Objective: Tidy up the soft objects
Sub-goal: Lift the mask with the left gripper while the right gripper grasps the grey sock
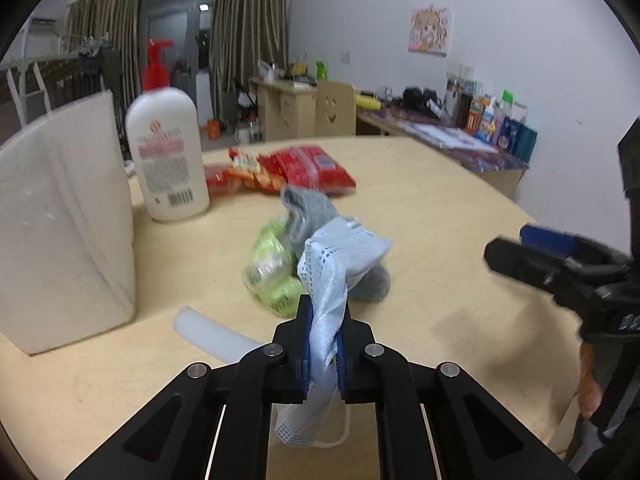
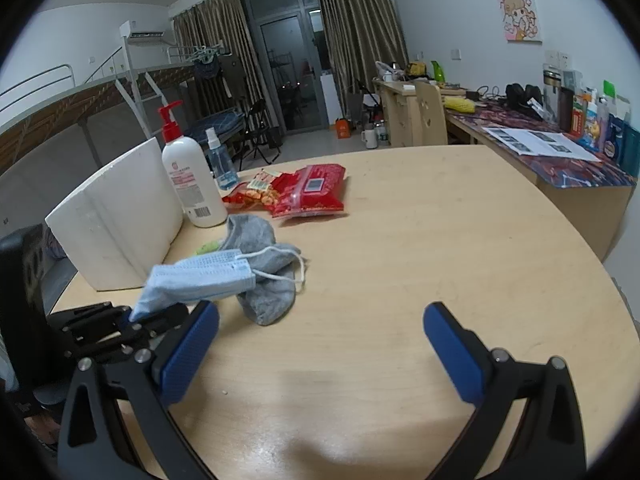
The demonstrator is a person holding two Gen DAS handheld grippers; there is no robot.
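The left tongs (image 1: 323, 336) are clenched on a light blue face mask (image 1: 340, 256), whose pleated cloth is pinched and twisted between the two blue pads; one end spreads out ahead of the tips and the other end, with its white ear loop, hangs down behind them. No earlier view is at hand, so only the grip itself can be told. The mask lies partly over a grey sock (image 2: 260, 268) that rests crumpled on the wooden bench (image 2: 420, 240). Just beside the sock, on its far left side, sits a green plastic packet (image 1: 272, 268), mostly hidden in the right wrist view.

The right tongs (image 2: 322, 320) are released, their blue pads standing wide apart above bare bench, with nothing between them. They hang near the sock, to its right.

Further back on the bench lie red snack bags (image 2: 308, 192), touching one another. Left of them stands a white pump bottle (image 2: 192, 180) with a red top, and a small blue spray bottle (image 2: 220, 164) behind it. A white foam block (image 2: 116, 216) stands upright at the left edge of the bench, just beside the pump bottle. A short white tube (image 1: 212, 334) lies on the bench near the left tongs.
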